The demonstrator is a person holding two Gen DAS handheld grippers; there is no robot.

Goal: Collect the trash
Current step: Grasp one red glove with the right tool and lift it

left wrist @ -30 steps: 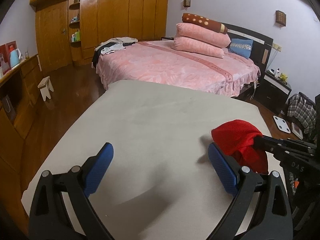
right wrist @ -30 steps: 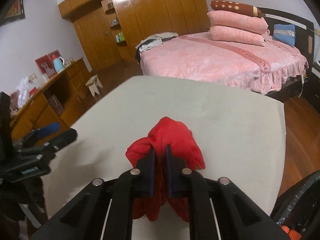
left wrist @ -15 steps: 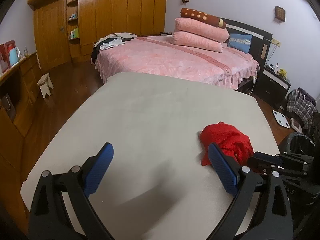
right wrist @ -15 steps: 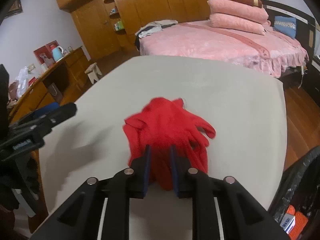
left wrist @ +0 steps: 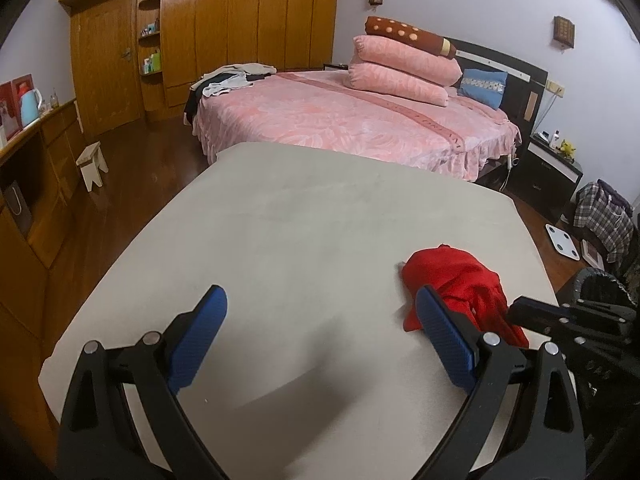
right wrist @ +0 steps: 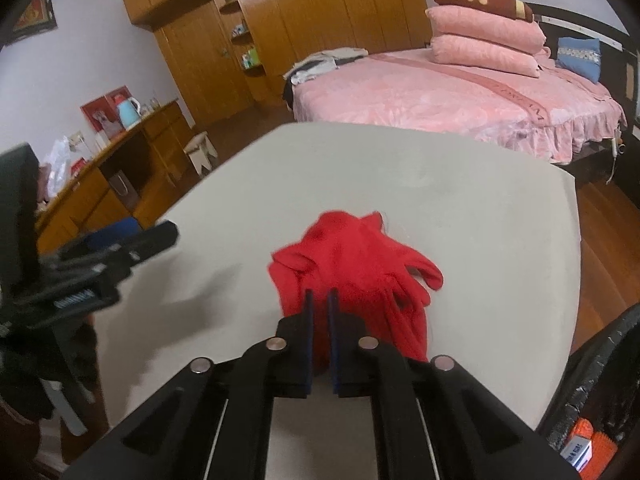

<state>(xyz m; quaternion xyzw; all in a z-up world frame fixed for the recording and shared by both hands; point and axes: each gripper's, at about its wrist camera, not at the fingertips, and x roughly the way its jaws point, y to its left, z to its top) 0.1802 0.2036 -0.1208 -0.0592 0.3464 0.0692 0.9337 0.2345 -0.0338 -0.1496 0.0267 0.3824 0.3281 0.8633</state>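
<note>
Now lowered, right claw (right wrist: 319, 300) clamped on red glove (right wrist: 356, 264) touching table (left wrist: 280, 240), left claw (left wrist: 320, 320) wide, empty.

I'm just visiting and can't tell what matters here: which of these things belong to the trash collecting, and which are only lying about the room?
Part of the job:
- red cloth, clamped by the right gripper
- black trash bag at the table's right edge
- left gripper, open and empty

Just lying about:
- grey table
- pink bed and stacked pillows
- small wooden stool
- blue kettle

Pink bed (left wrist: 352, 124), wood wardrobe (left wrist: 240, 20), dark floor (left wrist: 132, 184)
</note>
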